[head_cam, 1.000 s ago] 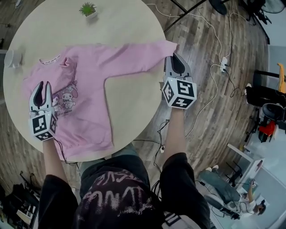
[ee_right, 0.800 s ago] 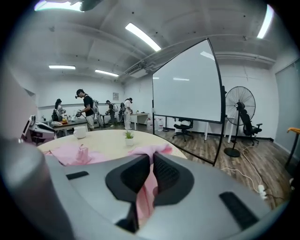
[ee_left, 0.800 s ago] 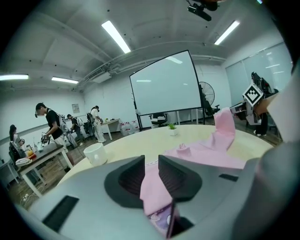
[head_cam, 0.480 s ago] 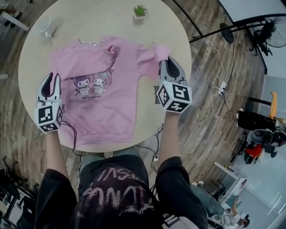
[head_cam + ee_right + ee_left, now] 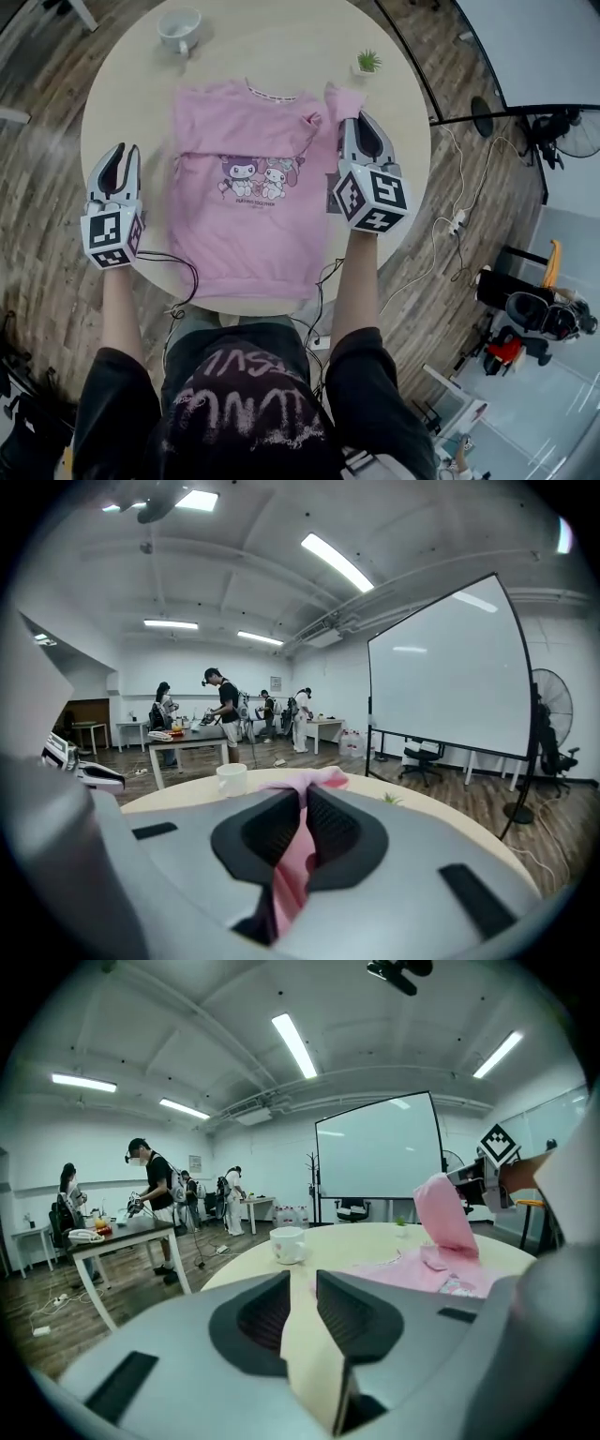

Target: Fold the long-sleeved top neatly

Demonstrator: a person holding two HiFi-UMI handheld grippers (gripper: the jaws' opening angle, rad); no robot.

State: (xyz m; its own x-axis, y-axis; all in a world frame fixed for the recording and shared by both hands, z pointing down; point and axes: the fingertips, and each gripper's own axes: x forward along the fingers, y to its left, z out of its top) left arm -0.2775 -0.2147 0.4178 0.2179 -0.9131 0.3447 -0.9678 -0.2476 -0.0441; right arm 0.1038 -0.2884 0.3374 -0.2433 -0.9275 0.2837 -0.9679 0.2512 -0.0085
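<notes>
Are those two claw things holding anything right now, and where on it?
The right gripper pinches the pink top by the end of its sleeve. The left gripper holds nothing, jaws apart.

Bare table [image 5: 131,108] lies open left of the pink top [image 5: 246,234]. At the far edge, a white cup [image 5: 178,27] and a small potted plant [image 5: 368,62] stand well apart.
</notes>
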